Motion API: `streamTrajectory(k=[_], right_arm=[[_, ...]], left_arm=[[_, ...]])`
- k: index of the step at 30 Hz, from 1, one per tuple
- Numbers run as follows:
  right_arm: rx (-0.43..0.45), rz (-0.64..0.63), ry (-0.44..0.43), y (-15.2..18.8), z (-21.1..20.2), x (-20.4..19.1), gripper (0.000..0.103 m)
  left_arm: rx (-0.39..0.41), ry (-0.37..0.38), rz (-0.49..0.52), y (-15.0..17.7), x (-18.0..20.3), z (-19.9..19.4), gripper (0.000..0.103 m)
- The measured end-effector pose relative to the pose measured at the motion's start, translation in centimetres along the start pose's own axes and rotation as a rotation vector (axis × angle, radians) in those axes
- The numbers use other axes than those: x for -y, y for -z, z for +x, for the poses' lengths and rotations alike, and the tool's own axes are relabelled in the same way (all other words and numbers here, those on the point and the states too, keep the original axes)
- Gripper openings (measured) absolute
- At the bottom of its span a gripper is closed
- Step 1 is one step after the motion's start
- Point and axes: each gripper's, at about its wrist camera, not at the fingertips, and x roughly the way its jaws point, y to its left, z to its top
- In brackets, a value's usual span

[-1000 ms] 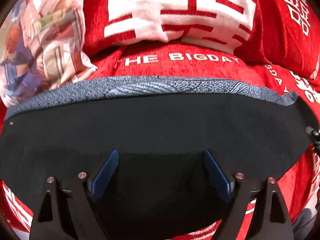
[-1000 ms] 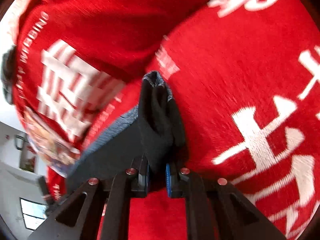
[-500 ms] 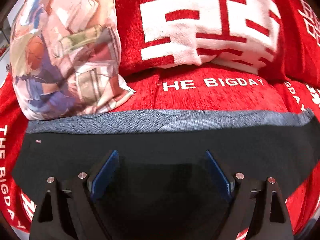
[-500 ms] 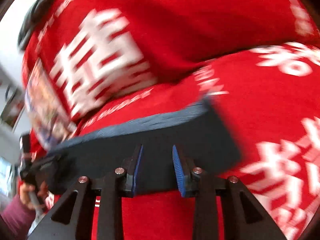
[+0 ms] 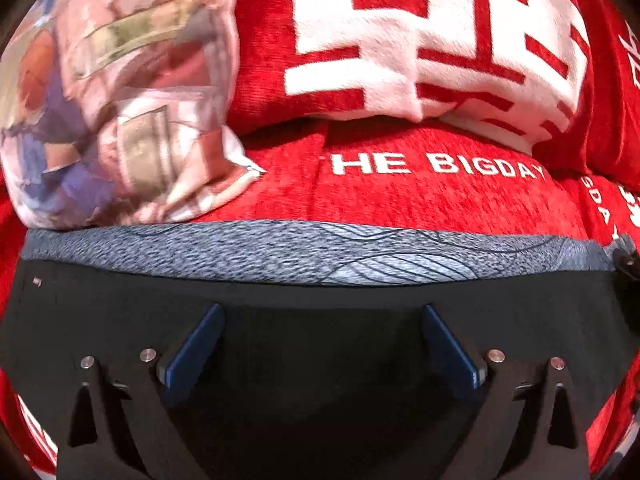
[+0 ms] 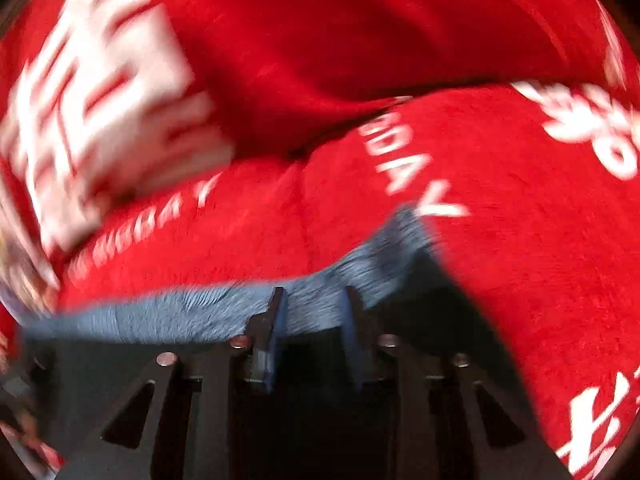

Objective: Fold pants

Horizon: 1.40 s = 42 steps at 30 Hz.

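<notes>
The black pants [image 5: 320, 300] are lying flat across the near part of a red cover [image 5: 440, 200] printed with white letters, their grey patterned band [image 5: 300, 252] running along the far edge; a picture-printed pillow [image 5: 112, 92] is sitting at the far left, touching that band, and a red pillow [image 5: 420, 40] with a white character is leaning beside it. The left gripper [image 5: 320, 344] is hovering over the black cloth with its fingers spread wide, pinching nothing; the right gripper [image 6: 314, 328], in a blurred view, is holding its fingers apart over the band near the pants' right corner.
</notes>
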Motion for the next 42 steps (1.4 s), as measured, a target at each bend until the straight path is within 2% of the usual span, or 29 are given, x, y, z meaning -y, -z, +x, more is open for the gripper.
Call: streamTrajectory(k=[1,3,4,6,12,14,19,21,23,24,26,28,34,42], right_arm=[[0.004,0.038,-0.014,-0.2,-0.9,0.6,0.021],[-0.004,0.044,-0.018,-0.1,-2.1,0.4,0.033],[-0.013,0.040,-0.062,0.4,-2.8,-0.1,0.036],[-0.038,0.037,-0.163,1.7,-3.9,-1.2,0.048],[-0.196,-0.028,-0.446,6.9,-5.5,-8.3,0.049],[-0.294,-0.064,-0.567,9.4,-5.1,-11.8,0.049],[-0.509,-0.091,-0.752,15.4,-2.7,-20.0,0.049],[-0.564,-0.100,-0.781,17.5,-1.7,-22.6,0.048],[-0.625,-0.100,-0.806,19.4,-0.2,-25.5,0.049],[-0.644,-0.097,-0.813,20.3,-0.1,-26.1,0.049],[-0.689,-0.089,-0.820,21.8,1.0,-27.8,0.049],[-0.714,-0.096,-0.807,22.9,1.9,-29.3,0.049],[-0.667,-0.089,-0.799,23.1,1.9,-30.8,0.049],[-0.622,-0.022,-0.774,21.8,1.7,-29.5,0.049]], left_arm=[[-0.001,-0.006,-0.013,0.1,-0.4,-0.2,0.099],[0.002,-0.006,-0.046,0.5,-1.6,-1.1,0.099],[0.006,-0.003,-0.061,0.8,-2.3,-1.7,0.099],[0.021,-0.007,-0.086,1.5,-4.2,-3.1,0.099],[0.054,-0.081,-0.147,3.9,-10.6,-6.3,0.099],[0.066,-0.117,-0.157,4.5,-12.6,-7.0,0.099],[0.120,-0.227,-0.203,5.1,-18.9,-8.1,0.099],[0.125,-0.295,-0.211,5.2,-21.0,-7.5,0.099],[0.069,-0.352,-0.223,5.9,-23.5,-5.8,0.099],[0.025,-0.340,-0.231,6.3,-24.5,-4.3,0.100],[0.069,-0.281,-0.271,7.1,-25.7,-4.1,0.103],[0.083,-0.268,-0.247,7.4,-25.8,-4.1,0.103],[0.122,-0.249,-0.238,8.0,-26.5,-4.1,0.103],[0.147,-0.240,-0.242,8.1,-26.3,-4.2,0.103]])
